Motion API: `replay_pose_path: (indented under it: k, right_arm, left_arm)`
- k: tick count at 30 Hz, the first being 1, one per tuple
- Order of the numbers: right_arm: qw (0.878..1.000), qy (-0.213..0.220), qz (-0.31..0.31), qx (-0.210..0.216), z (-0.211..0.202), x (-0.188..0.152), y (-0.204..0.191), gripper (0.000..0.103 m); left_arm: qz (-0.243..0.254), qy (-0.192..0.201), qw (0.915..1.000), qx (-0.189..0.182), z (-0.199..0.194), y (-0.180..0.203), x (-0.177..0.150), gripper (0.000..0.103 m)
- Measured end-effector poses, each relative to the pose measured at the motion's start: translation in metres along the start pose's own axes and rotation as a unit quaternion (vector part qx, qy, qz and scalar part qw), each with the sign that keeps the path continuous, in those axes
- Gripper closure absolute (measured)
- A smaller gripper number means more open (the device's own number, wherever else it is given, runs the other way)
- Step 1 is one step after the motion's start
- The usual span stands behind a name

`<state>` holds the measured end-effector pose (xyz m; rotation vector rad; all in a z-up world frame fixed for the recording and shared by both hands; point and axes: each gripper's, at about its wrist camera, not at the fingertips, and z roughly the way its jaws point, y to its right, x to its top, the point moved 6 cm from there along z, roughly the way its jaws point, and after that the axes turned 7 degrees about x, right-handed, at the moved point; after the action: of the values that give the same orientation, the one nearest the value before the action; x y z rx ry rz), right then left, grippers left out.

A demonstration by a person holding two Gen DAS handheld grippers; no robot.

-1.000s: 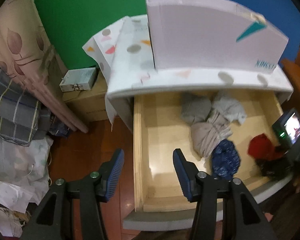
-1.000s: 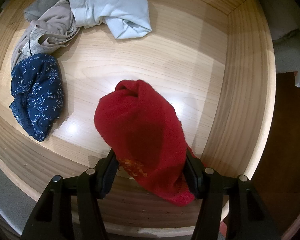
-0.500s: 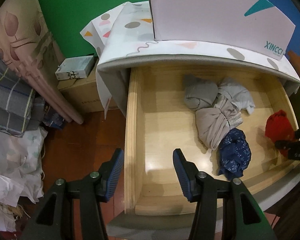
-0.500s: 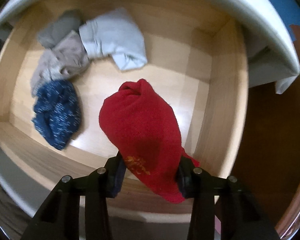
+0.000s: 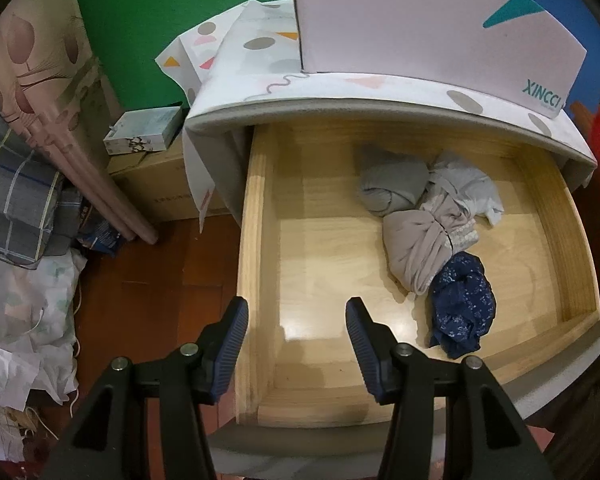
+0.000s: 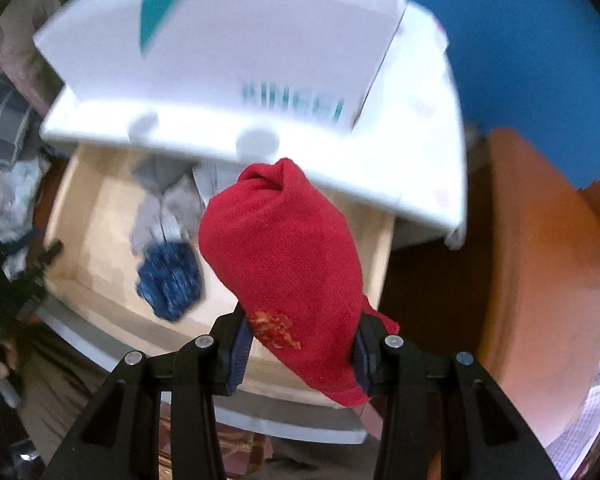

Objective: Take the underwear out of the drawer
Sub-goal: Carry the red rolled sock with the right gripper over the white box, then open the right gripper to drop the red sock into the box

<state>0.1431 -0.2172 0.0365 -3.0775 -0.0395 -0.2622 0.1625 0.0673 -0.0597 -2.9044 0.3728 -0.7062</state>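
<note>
The right gripper [image 6: 300, 344] holds the red underwear [image 6: 288, 248] tightly between its jaws, lifted above the open wooden drawer [image 5: 256, 240]. The left gripper [image 5: 296, 340] hangs over the drawer's front left part, its jaws apart and empty. Farther inside lie the blue patterned underwear [image 5: 462, 304], a beige piece [image 5: 416, 246] and two grey pieces.
</note>
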Motion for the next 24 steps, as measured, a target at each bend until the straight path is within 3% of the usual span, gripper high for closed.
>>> replay_pose_path:
  k: [6,10,19,24]
  right_arm:
    - [0.998,0.055,0.002,-0.004,-0.067,0.058,-0.002,0.064]
    - [0.997,0.077,0.001,-0.006,-0.089,0.100,-0.011,0.064]
    - [0.996,0.083,-0.009,-0.030,-0.075,0.178,-0.023,0.064]
    - [0.997,0.072,-0.012,-0.031,-0.053,0.197,-0.032,0.064]
  left_arm:
    - [-0.004,0.001,1.0000,0.004,0.000,-0.002,0.000,0.051]
    - [0.002,0.001,1.0000,0.003,0.000,0.001,-0.001,0.051]
    - [-0.006,-0.004,0.9999,-0.008,0.001,-0.002,-0.001,0.051]
    - [-0.006,-0.006,0.9999,-0.012,0.002,-0.001,-0.001,0.051]
